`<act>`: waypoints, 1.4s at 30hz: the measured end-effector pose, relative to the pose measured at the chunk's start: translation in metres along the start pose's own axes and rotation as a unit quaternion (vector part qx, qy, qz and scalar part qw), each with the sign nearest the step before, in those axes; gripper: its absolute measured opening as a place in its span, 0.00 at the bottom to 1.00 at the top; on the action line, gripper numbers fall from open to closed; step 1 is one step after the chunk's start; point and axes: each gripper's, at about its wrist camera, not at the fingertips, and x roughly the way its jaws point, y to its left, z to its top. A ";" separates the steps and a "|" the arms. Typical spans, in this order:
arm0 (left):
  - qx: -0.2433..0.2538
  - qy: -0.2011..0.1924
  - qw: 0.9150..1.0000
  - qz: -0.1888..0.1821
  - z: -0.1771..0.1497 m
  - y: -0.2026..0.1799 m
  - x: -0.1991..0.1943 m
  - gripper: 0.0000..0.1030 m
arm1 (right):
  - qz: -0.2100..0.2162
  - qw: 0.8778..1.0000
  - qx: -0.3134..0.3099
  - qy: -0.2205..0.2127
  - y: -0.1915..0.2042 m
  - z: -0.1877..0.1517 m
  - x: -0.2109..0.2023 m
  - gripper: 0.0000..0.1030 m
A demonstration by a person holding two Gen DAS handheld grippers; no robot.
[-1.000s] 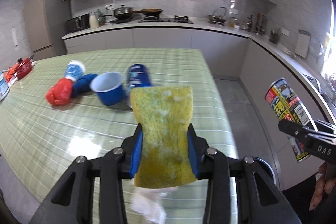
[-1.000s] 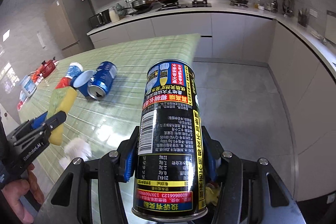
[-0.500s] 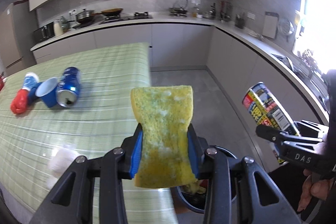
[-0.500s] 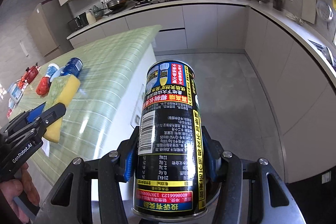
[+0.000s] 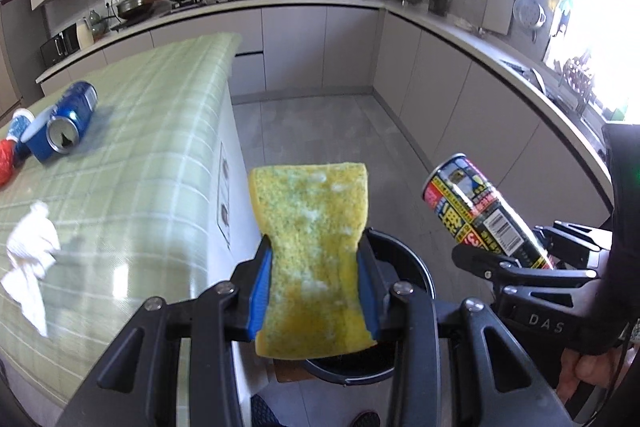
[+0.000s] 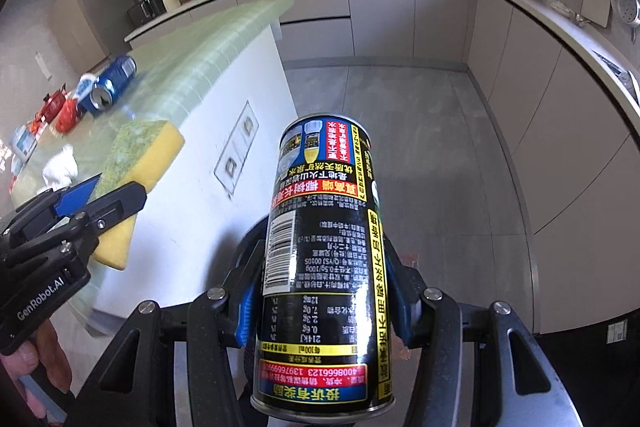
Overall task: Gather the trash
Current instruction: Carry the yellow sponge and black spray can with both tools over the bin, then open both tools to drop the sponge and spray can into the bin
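Now swinging off the table (image 5: 132, 147), hovering over the black bin (image 5: 404, 259): left gripper (image 5: 316, 291) clamping the sponge (image 5: 312, 251), right gripper (image 6: 320, 291) squeezing the black can (image 6: 324, 267) (label inverted).

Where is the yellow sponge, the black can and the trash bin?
yellow sponge (image 5: 312, 227): left wrist view, middle of its speckled face.
black can (image 6: 320, 251): right wrist view, middle of its label.
trash bin (image 5: 416, 259): left wrist view, dark rim right of the sponge.

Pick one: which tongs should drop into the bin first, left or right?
Left, probably. The left tongs hold the sponge directly in front of the black bin, whose rim shows just behind them. The right tongs hold the black can off to the bin's side.
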 end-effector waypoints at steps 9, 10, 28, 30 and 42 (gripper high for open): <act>-0.013 0.016 1.000 0.018 -0.019 -0.013 0.016 0.38 | 0.020 0.999 -0.024 0.026 -0.003 -0.019 0.033 0.53; -0.014 0.019 1.000 0.017 -0.021 -0.015 0.018 0.38 | 0.020 0.999 -0.029 0.028 -0.002 -0.022 0.035 0.53; -0.058 0.024 0.998 -0.012 -0.028 -0.009 0.050 0.92 | 0.017 0.986 -0.131 0.099 -0.027 -0.040 0.118 1.00; -0.046 0.018 0.999 -0.004 -0.024 -0.015 0.048 0.92 | 0.015 0.990 -0.101 0.093 -0.044 -0.036 0.112 1.00; -0.027 0.021 0.999 0.018 -0.010 -0.023 0.039 0.92 | -0.025 0.997 -0.054 0.051 -0.062 -0.013 0.068 1.00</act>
